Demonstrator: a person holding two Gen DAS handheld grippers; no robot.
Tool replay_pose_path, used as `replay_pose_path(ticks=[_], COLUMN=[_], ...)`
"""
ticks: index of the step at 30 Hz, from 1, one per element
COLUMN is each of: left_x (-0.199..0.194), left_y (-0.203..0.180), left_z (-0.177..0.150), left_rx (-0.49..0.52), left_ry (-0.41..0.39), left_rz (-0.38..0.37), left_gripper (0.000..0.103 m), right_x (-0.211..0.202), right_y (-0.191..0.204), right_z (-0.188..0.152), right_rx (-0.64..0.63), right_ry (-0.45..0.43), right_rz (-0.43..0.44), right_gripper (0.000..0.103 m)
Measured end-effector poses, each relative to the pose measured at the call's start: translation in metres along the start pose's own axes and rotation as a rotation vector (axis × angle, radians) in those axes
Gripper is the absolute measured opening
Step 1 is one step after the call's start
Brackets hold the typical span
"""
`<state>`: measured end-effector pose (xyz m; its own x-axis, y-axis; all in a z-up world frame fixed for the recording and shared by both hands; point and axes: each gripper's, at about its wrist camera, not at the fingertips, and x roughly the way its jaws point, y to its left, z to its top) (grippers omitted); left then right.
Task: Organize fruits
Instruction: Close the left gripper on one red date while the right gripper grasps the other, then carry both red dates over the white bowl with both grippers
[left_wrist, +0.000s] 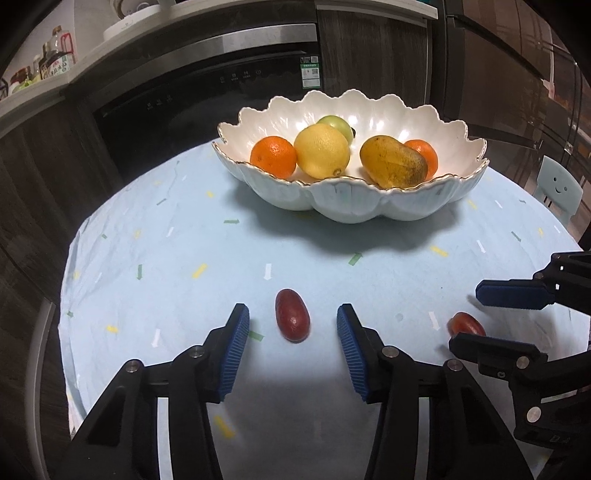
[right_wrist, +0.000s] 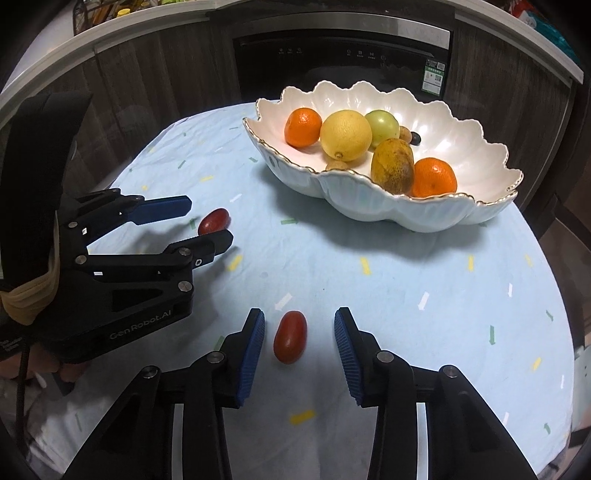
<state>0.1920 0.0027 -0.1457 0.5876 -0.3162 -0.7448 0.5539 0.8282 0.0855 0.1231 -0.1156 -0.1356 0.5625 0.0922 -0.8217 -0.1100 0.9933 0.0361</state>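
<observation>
A white scalloped bowl (left_wrist: 369, 206) (right_wrist: 369, 201) at the back of the table holds two oranges, a lemon (left_wrist: 322, 150), a green fruit and a brownish mango (left_wrist: 393, 167). Two small red oval fruits lie on the cloth. My left gripper (left_wrist: 292, 325) is open around the darker one (left_wrist: 291, 319), which also shows in the right wrist view (right_wrist: 213, 220). My right gripper (right_wrist: 299, 334) is open around the other red fruit (right_wrist: 290, 336), which the left wrist view shows too (left_wrist: 466, 324). Neither fruit is touched.
The round table has a light blue cloth (left_wrist: 184, 258) with small coloured marks. Dark cabinets and a built-in oven (left_wrist: 207, 96) stand behind it. A small pale chair (left_wrist: 559, 188) is at the far right.
</observation>
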Motion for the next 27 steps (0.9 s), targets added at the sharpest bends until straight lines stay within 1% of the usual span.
replay_pose_path(ticks=[3,4,5,7,9,12,14,16,17,27], left_x=[0.004,0.008,0.011,0.011,0.013,0.013,0.013,0.013,0.013,0.007], left_y=[0.002,0.003,0.005,0.006,0.005,0.004,0.003,0.003,0.003,0.001], left_z=[0.001,0.001,0.001,0.002,0.003,0.003,0.003,0.004,0.004,0.002], left_rx=[-0.009,-0.011,-0.016,-0.020,-0.019,-0.025,-0.028,-0.031,-0.032,-0.043], left_ry=[0.017,0.030,0.046,0.043,0.046,0.047,0.048,0.048,0.047,0.050], left_rz=[-0.002,0.003,0.002,0.000,-0.002,-0.006,-0.009,-0.008,-0.006,-0.001], left_gripper=[0.046,0.041,0.039,0.036,0.032,0.027,0.025,0.023,0.020,0.019], right_x=[0.003,0.004,0.005,0.006,0.006,0.008,0.008,0.009,0.008,0.006], right_y=[-0.002,-0.002,-0.003,-0.003,-0.003,-0.005,-0.005,-0.006,-0.006,-0.007], right_z=[0.000,0.000,0.000,0.000,0.000,-0.001,-0.001,-0.002,-0.002,-0.001], right_rx=[0.006,0.010,0.012,0.011,0.012,0.015,0.013,0.015,0.015,0.023], right_ry=[0.013,0.016,0.019,0.020,0.021,0.022,0.023,0.022,0.022,0.021], right_rz=[0.011,0.014,0.016,0.019,0.025,0.031,0.035,0.037,0.038,0.047], right_gripper=[0.030,0.030,0.030,0.030,0.026,0.025,0.019,0.019,0.019,0.018])
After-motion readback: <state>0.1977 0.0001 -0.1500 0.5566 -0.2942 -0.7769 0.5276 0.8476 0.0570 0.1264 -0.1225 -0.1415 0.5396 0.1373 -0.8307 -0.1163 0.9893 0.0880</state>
